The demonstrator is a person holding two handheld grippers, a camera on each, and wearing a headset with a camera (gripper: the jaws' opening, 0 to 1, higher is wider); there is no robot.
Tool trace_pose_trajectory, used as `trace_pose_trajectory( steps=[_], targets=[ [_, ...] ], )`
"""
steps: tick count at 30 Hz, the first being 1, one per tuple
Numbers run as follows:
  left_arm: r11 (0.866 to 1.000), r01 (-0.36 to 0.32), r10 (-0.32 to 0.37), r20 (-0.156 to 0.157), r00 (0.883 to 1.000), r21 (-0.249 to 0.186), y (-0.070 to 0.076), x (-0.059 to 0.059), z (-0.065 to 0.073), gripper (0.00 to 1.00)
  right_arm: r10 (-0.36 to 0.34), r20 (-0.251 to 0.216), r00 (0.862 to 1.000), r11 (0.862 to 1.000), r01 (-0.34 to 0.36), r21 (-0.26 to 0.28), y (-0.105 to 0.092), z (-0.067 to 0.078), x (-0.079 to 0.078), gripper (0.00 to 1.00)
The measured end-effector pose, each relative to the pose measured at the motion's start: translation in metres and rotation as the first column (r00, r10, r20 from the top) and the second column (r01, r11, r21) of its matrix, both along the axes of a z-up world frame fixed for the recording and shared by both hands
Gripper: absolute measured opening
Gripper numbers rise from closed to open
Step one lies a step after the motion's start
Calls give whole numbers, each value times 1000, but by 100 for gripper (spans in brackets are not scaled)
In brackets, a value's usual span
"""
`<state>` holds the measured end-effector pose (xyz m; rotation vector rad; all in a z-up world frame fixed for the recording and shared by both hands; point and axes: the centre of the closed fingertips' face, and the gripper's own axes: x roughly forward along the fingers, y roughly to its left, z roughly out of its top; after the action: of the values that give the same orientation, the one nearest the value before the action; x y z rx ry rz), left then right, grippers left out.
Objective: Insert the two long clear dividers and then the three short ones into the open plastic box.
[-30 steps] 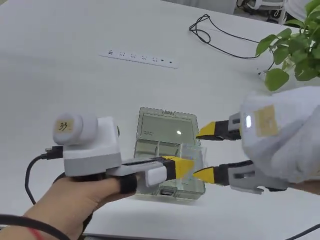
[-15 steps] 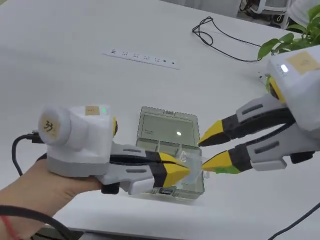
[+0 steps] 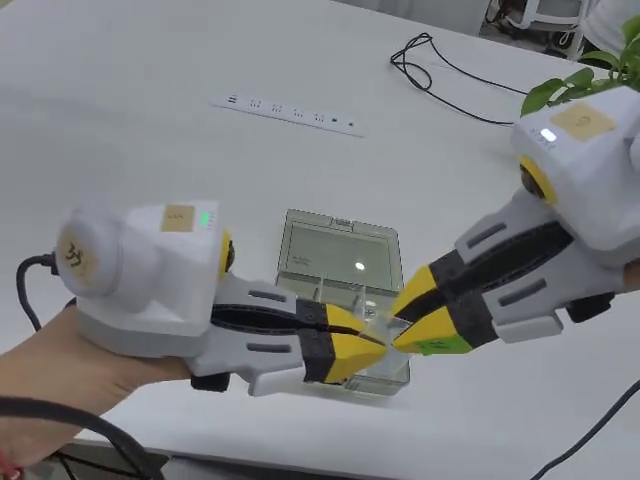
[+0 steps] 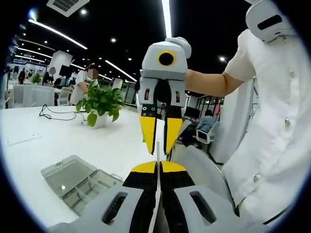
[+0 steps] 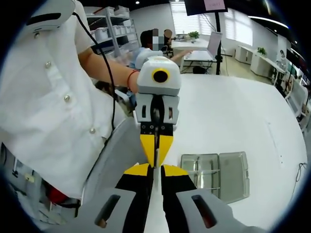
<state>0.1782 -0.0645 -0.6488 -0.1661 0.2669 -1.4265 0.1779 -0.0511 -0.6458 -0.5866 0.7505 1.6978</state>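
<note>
Above the near end of the open plastic box (image 3: 340,255), a small clear divider (image 3: 384,322) is held in the air between both grippers. My left gripper (image 3: 372,345) comes in from the left and is shut on it. My right gripper (image 3: 397,328) comes from the right, tips closed on the divider's other edge. In the left gripper view the divider shows edge-on as a thin line between my left gripper's (image 4: 158,165) jaws, with the right gripper (image 4: 158,148) facing it. The right gripper view has the box (image 5: 218,174) lying open on the table to the right.
A white power strip (image 3: 290,110) lies on the table beyond the box. A black cable (image 3: 440,70) loops at the far right, and a green plant (image 3: 590,80) stands by the right edge. The table's front edge runs just below the box.
My right gripper moved left and its jaws went from open to closed on the divider. The left gripper kept its hold and stayed above the box's near end.
</note>
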Motion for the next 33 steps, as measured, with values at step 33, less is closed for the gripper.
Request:
trace_pose_trajectory(
  steps=[33],
  targets=[
    [999,-24,24,11,1000,36,7,0,-7,7,8,8,1000,1000,-8,-5,-2,-5,-5,2]
  ],
)
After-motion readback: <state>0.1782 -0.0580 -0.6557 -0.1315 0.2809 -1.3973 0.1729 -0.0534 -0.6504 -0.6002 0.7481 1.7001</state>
